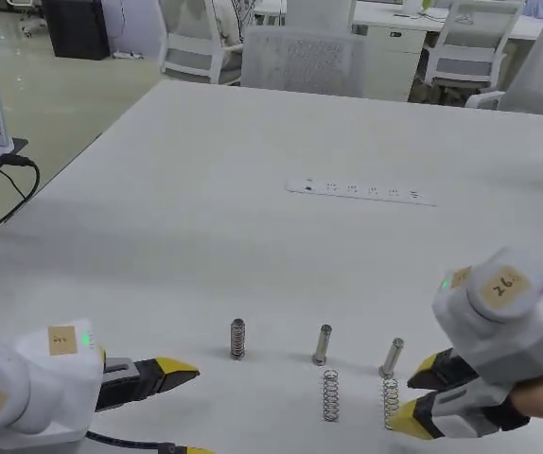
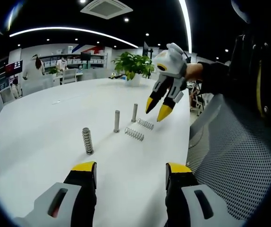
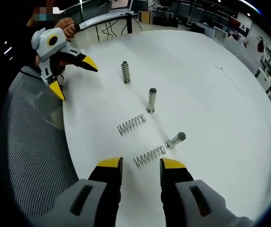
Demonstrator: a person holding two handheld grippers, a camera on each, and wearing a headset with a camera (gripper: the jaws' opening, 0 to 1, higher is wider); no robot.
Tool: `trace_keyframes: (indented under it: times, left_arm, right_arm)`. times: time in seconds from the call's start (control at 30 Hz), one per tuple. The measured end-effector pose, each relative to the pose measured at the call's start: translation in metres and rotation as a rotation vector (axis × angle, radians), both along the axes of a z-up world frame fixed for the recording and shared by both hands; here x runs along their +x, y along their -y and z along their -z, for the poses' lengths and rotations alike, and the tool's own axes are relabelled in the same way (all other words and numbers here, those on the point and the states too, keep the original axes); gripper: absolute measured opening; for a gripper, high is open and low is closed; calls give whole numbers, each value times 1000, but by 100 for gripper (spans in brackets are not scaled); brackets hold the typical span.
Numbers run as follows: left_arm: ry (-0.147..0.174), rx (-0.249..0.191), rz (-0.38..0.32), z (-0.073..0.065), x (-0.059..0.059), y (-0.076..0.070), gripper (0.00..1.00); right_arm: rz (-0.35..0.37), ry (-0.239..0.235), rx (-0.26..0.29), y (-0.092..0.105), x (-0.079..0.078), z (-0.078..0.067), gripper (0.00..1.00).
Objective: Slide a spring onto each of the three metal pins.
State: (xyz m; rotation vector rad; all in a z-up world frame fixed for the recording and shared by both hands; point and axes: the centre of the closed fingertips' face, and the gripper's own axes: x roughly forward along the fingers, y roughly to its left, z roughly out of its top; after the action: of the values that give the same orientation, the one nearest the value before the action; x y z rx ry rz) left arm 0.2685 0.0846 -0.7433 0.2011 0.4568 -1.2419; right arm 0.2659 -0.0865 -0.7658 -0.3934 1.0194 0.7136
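Office chairs and desks stand behind the wide white table [image 1: 253, 189], which has a power strip [image 1: 361, 191] set into its top. Three metal pins stand in a row near the person. The middle pin [image 1: 322, 344] is bare. To its left, the left pin [image 1: 237, 323] carries a fitted spring [image 1: 237, 342]. To its right, the right pin [image 1: 392, 357] is bare too. One loose spring [image 1: 330, 394] lies flat just nearer the person than the middle pin, and a second loose spring [image 1: 390, 402] lies right of that. The right gripper [image 3: 141, 163] has its jaws apart, tips just short of the second loose spring. The left gripper [image 2: 131, 168], well left of the middle pin, is spread and empty.
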Motion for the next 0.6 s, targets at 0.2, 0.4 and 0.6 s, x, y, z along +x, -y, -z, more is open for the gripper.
trace_keyframes:
  times: [0.2,0.4,0.6]
  left_arm:
    - [0,-5,5,0,0,1,54]
    - [0,-7,8,0,-1,1,53]
    - [0,-7,10,1,-2,1,52]
  right_arm:
    - [119,-26,11,6,6,10,34]
    - [159,-52,5,3,5,22,33]
    - [207,-42,-12,6,11,28,32]
